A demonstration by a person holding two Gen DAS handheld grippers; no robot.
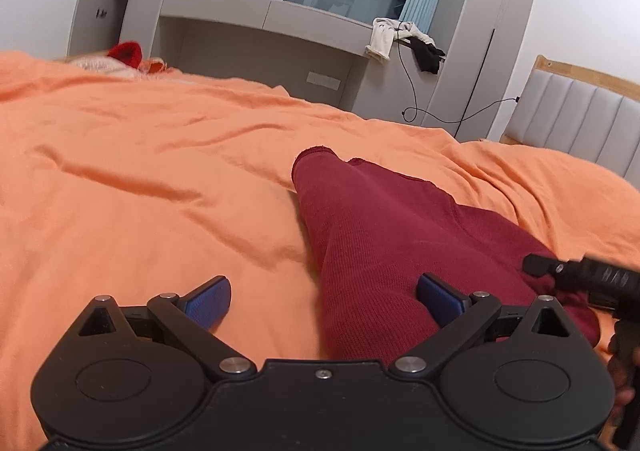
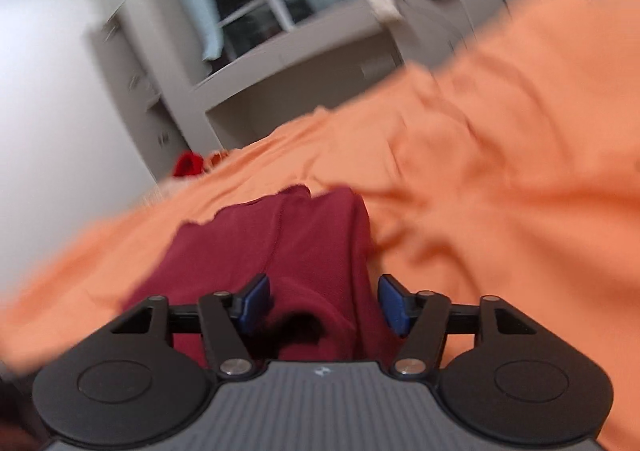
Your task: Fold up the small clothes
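Note:
A dark red knit garment (image 1: 376, 235) lies stretched out on the orange bedsheet (image 1: 140, 171). My left gripper (image 1: 324, 301) is open wide, low over the garment's near left edge; its right pad (image 1: 438, 299) is over the cloth and its left pad is over the sheet. The right gripper's body (image 1: 588, 279) shows at the garment's right side. In the blurred right wrist view, my right gripper (image 2: 324, 305) is open, with the red garment (image 2: 280, 247) lying between and under its blue pads (image 2: 256, 301).
A grey cabinet and window alcove (image 1: 280, 23) stand beyond the bed, with clothes (image 1: 400, 39) and a cable hanging on it. A red item (image 1: 126, 53) lies at the bed's far left. A padded headboard (image 1: 572, 123) is at right.

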